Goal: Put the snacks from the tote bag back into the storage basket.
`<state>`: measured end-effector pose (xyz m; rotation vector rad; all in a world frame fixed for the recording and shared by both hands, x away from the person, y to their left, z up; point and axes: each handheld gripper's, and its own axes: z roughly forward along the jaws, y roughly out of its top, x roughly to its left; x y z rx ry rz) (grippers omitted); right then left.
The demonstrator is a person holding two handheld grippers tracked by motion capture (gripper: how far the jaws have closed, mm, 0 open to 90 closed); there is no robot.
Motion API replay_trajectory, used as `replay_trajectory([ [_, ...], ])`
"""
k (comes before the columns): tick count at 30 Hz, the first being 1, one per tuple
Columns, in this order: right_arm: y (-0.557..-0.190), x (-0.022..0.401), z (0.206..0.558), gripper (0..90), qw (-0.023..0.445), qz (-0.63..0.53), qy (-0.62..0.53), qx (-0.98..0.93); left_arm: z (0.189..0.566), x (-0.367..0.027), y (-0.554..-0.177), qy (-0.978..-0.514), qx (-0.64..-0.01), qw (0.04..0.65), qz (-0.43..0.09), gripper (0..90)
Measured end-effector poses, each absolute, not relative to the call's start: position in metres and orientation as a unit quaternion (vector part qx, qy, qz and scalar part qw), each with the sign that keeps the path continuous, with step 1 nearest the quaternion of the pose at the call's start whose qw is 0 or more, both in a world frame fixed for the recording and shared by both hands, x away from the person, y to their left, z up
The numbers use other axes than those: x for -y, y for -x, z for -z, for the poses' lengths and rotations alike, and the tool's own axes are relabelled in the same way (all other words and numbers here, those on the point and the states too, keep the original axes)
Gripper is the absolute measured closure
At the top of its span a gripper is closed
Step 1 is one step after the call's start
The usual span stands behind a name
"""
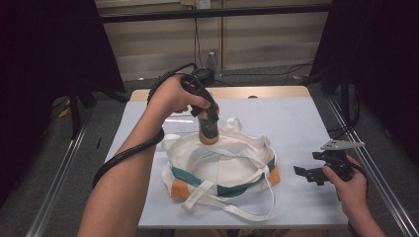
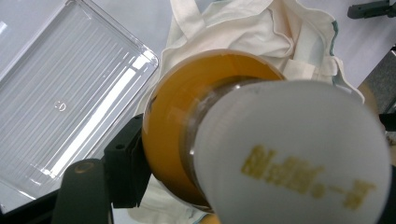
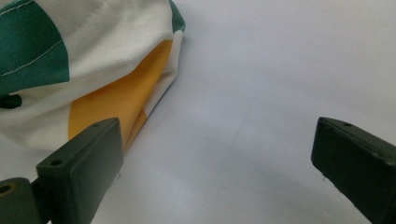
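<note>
The left gripper (image 1: 210, 120) is clamped on a clear bottle of orange liquid with a white cap (image 1: 208, 129) and holds it upright over the far rim of a white cloth tote bag with green and orange patches (image 1: 222, 168); the bottle's base sits at the bag's open mouth. In the left gripper view the bottle's white cap (image 2: 292, 151) and orange body crowd the front, one black jaw pressed against its left side. A clear ribbed plastic tray (image 2: 63, 100) lies on the table to the left of the bag in that view. The bag sits slumped at the middle of the light grey table (image 1: 301, 123), its straps trailing towards the near edge. The right gripper (image 1: 307, 174) rests at the near right of the table, just beside the bag's right end, its jaws spread wide with nothing between them. In the right gripper view the bag's orange corner (image 3: 116, 100) lies just past the left jaw.
</note>
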<state>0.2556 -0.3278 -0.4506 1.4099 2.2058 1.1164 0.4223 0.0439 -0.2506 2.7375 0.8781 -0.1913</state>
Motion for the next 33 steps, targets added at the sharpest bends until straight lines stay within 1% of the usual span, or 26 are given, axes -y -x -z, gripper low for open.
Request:
replay_trajectory([
  [33,-0.256,0.328,0.451,2.1,0.145,-0.386,-0.489,-0.769,0.246,-0.045,-0.440,-0.941,-0.308,0.131,0.056,30.0],
])
